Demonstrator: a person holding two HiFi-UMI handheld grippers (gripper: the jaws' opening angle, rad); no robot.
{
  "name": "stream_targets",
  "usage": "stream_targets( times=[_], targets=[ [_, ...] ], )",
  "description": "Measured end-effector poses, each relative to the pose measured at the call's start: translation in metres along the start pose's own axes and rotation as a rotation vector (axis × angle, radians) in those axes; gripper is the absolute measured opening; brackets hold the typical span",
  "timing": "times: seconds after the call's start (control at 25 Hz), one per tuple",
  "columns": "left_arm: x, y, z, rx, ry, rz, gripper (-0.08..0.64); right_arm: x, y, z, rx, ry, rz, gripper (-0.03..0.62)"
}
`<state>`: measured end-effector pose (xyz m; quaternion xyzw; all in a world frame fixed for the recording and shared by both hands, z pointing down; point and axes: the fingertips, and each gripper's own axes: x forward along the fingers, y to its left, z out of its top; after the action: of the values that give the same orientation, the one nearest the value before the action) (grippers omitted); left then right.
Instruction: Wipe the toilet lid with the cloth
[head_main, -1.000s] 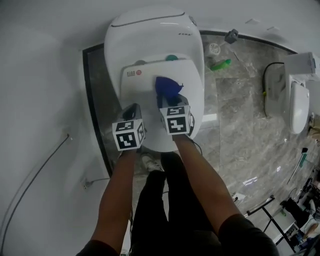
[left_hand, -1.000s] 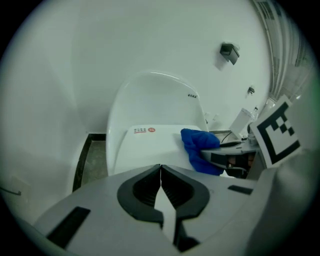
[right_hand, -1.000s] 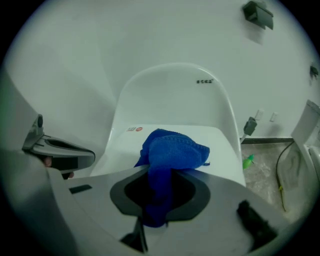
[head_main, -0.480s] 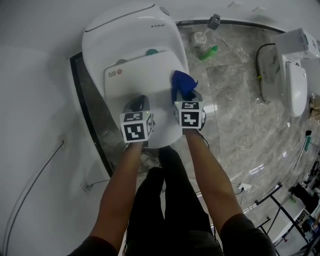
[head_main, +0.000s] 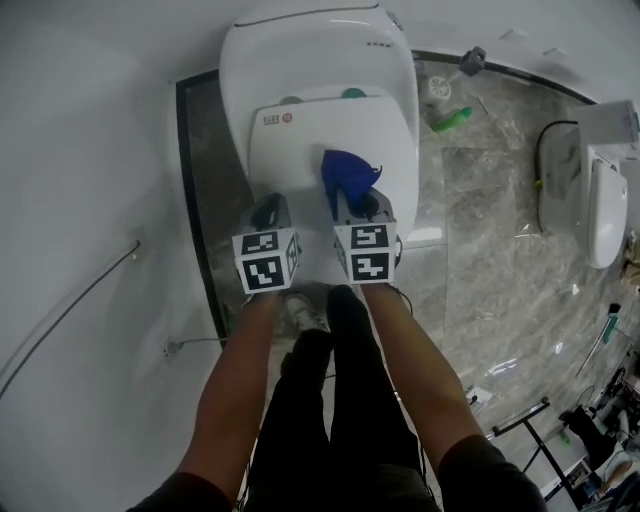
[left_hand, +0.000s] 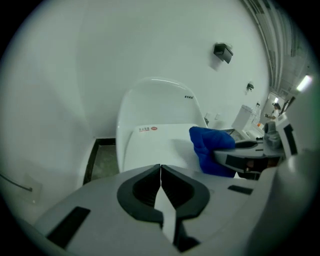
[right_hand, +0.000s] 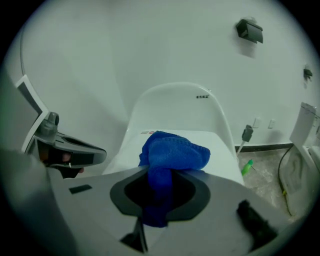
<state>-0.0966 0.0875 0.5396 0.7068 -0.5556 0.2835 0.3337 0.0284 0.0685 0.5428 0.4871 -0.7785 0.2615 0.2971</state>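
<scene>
Nearest to me are my black-trousered legs (head_main: 330, 400) and a pale shoe (head_main: 300, 315), right below both grippers. My two bare forearms (head_main: 235, 380) reach out side by side, and each gripper tips forward and down over the front of the closed white toilet lid (head_main: 300, 160).

My left gripper (head_main: 268, 208) has its jaws pressed together with nothing between them. It hangs over the lid's front left part; I cannot tell whether it touches. Just to its right, my right gripper (head_main: 358, 200) is clamped on the bunched blue cloth (head_main: 347, 175), which stands up from the jaws and spills forward over the lid's right half. In the right gripper view the cloth's bulk covers the lid straight ahead of the jaws, so I cannot tell if it meets the plastic.

Beyond both grippers, near the lid's back edge, sits a small red round sticker (head_main: 287, 117). Behind that is the white rounded toilet back (head_main: 320, 50) against the white wall (head_main: 100, 150).

Off my right gripper's side lies grey marble floor (head_main: 500, 250) with a green bottle (head_main: 447, 121) near the toilet's base. Farther right is a second white toilet (head_main: 598, 205), cut off by the frame edge. On my left gripper's side a thin dark cable (head_main: 70, 310) runs along the wall. High on the wall ahead is a small dark box (right_hand: 249, 30), too small to identify.
</scene>
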Motion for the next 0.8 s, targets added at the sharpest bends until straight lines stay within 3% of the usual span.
stream_targets(
  times=[0.16, 0.4, 0.64, 0.8],
  targets=[
    [-0.024, 0.045, -0.019, -0.046, -0.012, 0.087, 0.012, 0.014, 0.077, -0.007, -0.033, 0.033, 0.105, 0.058],
    [-0.045, 0.080, -0.065, -0.147, 0.030, 0.120, 0.012, 0.040, 0.153, -0.037, -0.096, 0.139, 0.204, 0.058],
    [-0.044, 0.082, -0.076, -0.179, 0.036, 0.114, 0.012, 0.043, 0.150, -0.043, -0.144, 0.143, 0.190, 0.058],
    [-0.032, 0.056, -0.066, -0.153, 0.030, 0.076, 0.012, 0.034, 0.121, -0.039, -0.107, 0.096, 0.159, 0.058]
  ],
)
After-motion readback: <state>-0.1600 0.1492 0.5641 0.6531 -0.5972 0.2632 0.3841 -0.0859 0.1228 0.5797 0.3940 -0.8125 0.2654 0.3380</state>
